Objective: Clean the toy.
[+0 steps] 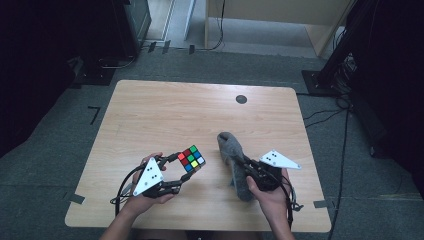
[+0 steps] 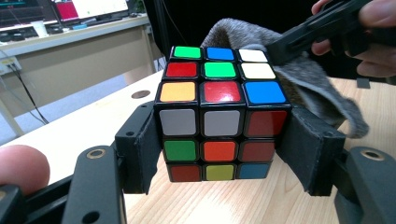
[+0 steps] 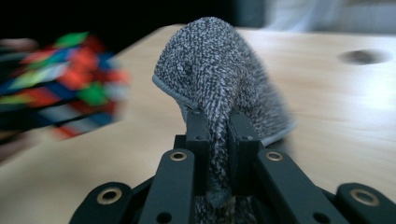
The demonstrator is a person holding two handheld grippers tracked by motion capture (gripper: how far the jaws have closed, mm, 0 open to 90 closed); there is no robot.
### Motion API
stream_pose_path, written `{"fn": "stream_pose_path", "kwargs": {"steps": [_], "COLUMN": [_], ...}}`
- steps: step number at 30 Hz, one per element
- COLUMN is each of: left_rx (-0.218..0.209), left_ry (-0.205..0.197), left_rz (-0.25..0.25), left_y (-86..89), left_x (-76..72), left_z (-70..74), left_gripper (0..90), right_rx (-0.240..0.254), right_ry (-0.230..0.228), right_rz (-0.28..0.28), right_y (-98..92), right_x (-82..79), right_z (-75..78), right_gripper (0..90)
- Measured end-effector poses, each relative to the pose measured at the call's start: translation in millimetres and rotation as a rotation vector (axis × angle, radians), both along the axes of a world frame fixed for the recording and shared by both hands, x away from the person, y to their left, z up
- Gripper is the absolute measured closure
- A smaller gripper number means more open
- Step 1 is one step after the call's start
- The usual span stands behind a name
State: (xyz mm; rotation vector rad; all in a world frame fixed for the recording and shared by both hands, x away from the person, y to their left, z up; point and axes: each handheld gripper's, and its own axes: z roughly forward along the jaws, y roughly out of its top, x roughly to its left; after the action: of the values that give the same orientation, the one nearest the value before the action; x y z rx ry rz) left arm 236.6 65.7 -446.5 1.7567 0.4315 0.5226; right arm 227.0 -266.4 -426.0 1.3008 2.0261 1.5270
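**A lab or recording room, not a home**

The worktop (image 1: 150, 110) is a plain pale-wood slab with a cable grommet (image 1: 241, 99), standing alone on grey carpet (image 1: 60, 165). Tape marks (image 1: 94, 114) are stuck to the carpet around it, and loose black cables (image 1: 325, 117) trail across the floor to dark equipment stands (image 1: 345, 45) at the right edge. Black curtaining (image 1: 30, 75) closes off the left side. In the left gripper view, a long desk (image 2: 70, 42) in the background carries lit monitors (image 2: 100, 7) and more wiring.

Wooden table (image 1: 150, 115); grey cloth (image 1: 235, 160) draped on it
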Motion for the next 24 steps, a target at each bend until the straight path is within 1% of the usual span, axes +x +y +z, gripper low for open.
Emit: {"fn": "stream_pose_path", "kwargs": {"steps": [1,2,3,4,7,9,11,12,13,14,15,16,17,18,19,20,22,23,24], "left_rx": [-0.006,-0.006,-0.006,-0.004,-0.006,-0.005,0.001,0.004,0.007,0.008,0.008,0.007,0.007,0.005,0.004,0.003,0.003,0.005,0.006], "left_ry": [0.002,0.002,0.001,0.002,0.001,0.003,0.005,0.006,0.006,0.006,0.004,0.003,0.002,0.002,0.003,0.005,0.006,0.006,0.006], "left_rz": [-0.001,0.0,0.002,0.003,0.001,-0.001,-0.004,-0.004,-0.005,-0.006,-0.007,-0.007,-0.008,-0.008,-0.007,-0.006,-0.005,-0.007,-0.008], "left_y": [0.6,1.6,1.8,2.0,1.6,0.7,-1.1,-1.6,-2.1,-2.5,-2.9,-3.0,-2.8,-2.4,-2.1,-1.9,-2.0,-2.2,-2.7], "left_x": [0.3,0.4,0.3,0.2,-0.4,-0.3,-0.1,-0.1,-0.1,-0.3,-0.8,-1.1,-1.3,-1.1,-0.9,-0.6,-0.3,-0.3,-0.6], "left_z": [0.4,0.9,1.1,1.4,1.8,1.3,-0.2,-0.6,-1.0,-1.2,-1.1,-0.9,-0.5,-0.3,-0.3,-0.4,-1.0,-1.1,-1.2], "left_gripper": [34.8,34.8,34.8,34.8,34.8,34.8,34.8,34.8,34.8,34.8,34.8,34.8,34.8,34.8,34.8,34.8,34.8,34.8,34.8], "right_rx": [0.003,-0.01,-0.044,-0.07,-0.184,-0.264,-0.332,-0.362,-0.371,-0.374,-0.366,-0.337,-0.315,-0.288,-0.269,-0.258,-0.251,-0.252,-0.258], "right_ry": [0.019,0.034,0.063,0.078,0.103,0.091,0.073,0.067,0.07,0.081,0.086,0.079,0.061,0.026,-0.019,-0.057,-0.116,-0.128,-0.119], "right_rz": [0.043,0.063,0.059,0.034,-0.098,-0.198,-0.264,-0.29,-0.291,-0.283,-0.282,-0.301,-0.312,-0.317,-0.315,-0.309,-0.265,-0.248,-0.232], "right_y": [2.8,5.3,7.1,7.0,0.2,-5.3,-8.1,-8.5,-8.3,-8.2,-8.3,-9.6,-10.4,-11.3,-11.8,-11.3,-8.2,-5.5,-3.0], "right_x": [0.4,1.3,4.2,6.0,12.4,14.9,17.2,18.6,19.8,21.6,22.9,22.8,21.9,19.9,17.6,14.8,11.0,10.0,10.7], "right_z": [0.3,-1.7,-7.4,-12.1,-31.4,-39.6,-47.5,-53.1,-56.6,-61.0,-64.3,-65.0,-63.3,-59.2,-54.1,-48.9,-42.4,-41.6,-42.7], "right_gripper": [82.1,81.9,81.8,81.8,81.9,81.9,80.3,77.6,74.8,69.4,63.2,54.5,49.7,46.6,44.7,43.9,43.9,43.9,43.4]}}
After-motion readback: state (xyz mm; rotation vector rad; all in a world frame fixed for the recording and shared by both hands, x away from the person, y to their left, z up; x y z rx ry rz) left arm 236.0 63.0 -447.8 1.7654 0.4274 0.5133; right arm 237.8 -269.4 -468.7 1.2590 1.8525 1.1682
